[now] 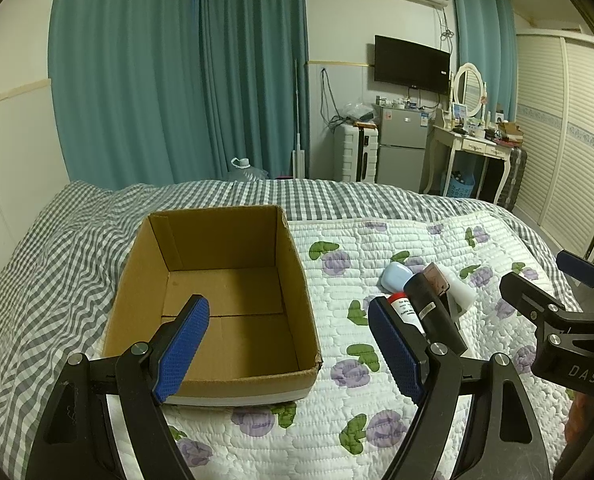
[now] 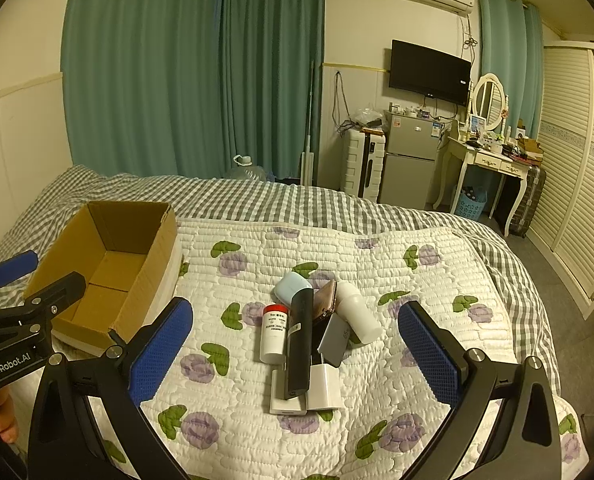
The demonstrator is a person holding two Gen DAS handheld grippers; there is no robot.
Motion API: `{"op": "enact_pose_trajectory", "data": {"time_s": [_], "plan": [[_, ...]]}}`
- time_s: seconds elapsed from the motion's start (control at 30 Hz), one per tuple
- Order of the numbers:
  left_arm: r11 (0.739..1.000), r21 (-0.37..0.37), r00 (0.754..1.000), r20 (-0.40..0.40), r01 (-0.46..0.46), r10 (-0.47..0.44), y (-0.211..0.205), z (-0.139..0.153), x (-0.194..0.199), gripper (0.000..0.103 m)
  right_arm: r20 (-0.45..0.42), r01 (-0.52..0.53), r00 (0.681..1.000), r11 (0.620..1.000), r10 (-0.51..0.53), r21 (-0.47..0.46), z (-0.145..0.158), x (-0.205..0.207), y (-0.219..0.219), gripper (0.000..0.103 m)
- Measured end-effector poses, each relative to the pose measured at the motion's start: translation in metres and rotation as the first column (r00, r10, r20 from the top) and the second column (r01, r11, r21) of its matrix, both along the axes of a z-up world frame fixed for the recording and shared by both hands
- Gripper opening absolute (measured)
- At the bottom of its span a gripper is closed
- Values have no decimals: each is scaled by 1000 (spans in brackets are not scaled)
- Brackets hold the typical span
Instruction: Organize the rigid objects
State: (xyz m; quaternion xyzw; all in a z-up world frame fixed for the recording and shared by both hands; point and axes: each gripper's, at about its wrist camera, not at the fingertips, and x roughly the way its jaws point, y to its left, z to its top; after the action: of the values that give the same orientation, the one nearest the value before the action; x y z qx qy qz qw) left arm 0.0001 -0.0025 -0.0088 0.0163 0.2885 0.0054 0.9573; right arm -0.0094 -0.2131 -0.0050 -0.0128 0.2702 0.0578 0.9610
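Observation:
An open, empty cardboard box (image 1: 217, 304) sits on the quilted bed; it also shows at the left of the right wrist view (image 2: 109, 272). A pile of small objects lies right of it: a white bottle with a red cap (image 2: 275, 332), a long black device (image 2: 300, 344), a light blue case (image 2: 291, 286), a white bottle (image 2: 357, 312), a phone (image 2: 325, 300), a grey card (image 2: 335, 338) and white chargers (image 2: 323, 388). My left gripper (image 1: 289, 350) is open, hovering over the box's near edge. My right gripper (image 2: 293, 354) is open above the pile, holding nothing.
The floral quilt (image 2: 377, 264) lies over a grey checked sheet (image 1: 49, 264). Beyond the bed are teal curtains (image 1: 177, 72), a white suitcase (image 2: 363, 164), a small fridge (image 2: 409, 160), a dressing table (image 2: 485, 156) and a louvred wardrobe (image 2: 577, 160).

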Motion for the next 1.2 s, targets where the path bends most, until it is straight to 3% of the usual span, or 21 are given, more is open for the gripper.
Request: {"op": "enact_pose_trajectory", "data": {"time_s": [0.37, 0.5, 0.63, 0.83, 0.97, 1.07, 1.2], "plan": [[999, -10, 999, 16, 40, -40, -13, 12, -5, 84, -18, -5, 1000, 1000, 5, -4, -1, -2, -7, 103], [998, -9, 998, 23, 56, -56, -24, 21, -1, 84, -27, 11, 1000, 1000, -12, -5, 12, 3, -21, 103], [997, -5, 996, -21, 83, -83, -46, 18, 15, 84, -21, 18, 1000, 999, -19, -43, 27, 15, -37, 103], [990, -22, 984, -115, 138, -139, -84, -8, 56, 84, -50, -4, 999, 997, 0, -77, 30, 56, -64, 103], [989, 16, 967, -210, 147, -140, -109, -49, 85, 82, -108, 6, 994, 997, -14, -76, 4, 83, -78, 103], [987, 48, 954, -265, 156, -138, -119, -81, 98, 81, -205, -13, 979, 999, 2, -53, -28, 95, -84, 103], [988, 56, 940, -318, 147, -122, -123, -114, 114, 81, -242, -34, 970, 994, 7, -107, -45, 99, -86, 103]]}}
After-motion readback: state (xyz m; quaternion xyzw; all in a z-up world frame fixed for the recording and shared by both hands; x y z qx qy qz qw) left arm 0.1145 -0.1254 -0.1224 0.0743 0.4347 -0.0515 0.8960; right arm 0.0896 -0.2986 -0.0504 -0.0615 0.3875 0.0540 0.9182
